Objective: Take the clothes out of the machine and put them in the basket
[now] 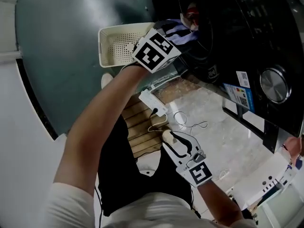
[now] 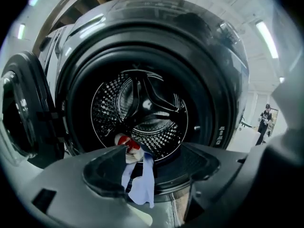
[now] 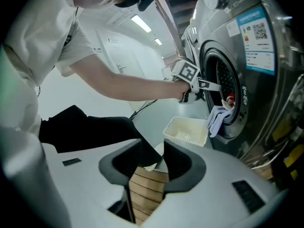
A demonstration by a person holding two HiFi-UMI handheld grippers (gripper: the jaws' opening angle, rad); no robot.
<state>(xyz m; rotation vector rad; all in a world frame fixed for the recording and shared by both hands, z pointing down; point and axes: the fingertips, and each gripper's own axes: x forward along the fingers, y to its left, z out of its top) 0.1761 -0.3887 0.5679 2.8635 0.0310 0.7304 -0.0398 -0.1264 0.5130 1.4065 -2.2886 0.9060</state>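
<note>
The washing machine's drum (image 2: 142, 108) is open before me. A light blue cloth (image 2: 141, 186) hangs out over its lip, with a red and white piece (image 2: 126, 144) behind it. My left gripper (image 2: 159, 167) is at the opening, jaws wide apart to either side of the blue cloth and not pressing on it. From the head view the left gripper (image 1: 176, 56) sits beside the hanging clothes (image 1: 179, 28). The cream basket (image 1: 124, 28) stands on the floor just below the opening. My right gripper (image 1: 170, 139) hangs low and away from the machine, jaws (image 3: 154, 158) slightly apart with nothing between them.
The machine's door (image 2: 19, 113) stands swung open to the left. A wooden slatted board (image 1: 140, 127) and a white power strip with cable (image 1: 154, 103) lie on the floor under me. A person (image 2: 264, 120) stands far off at the right.
</note>
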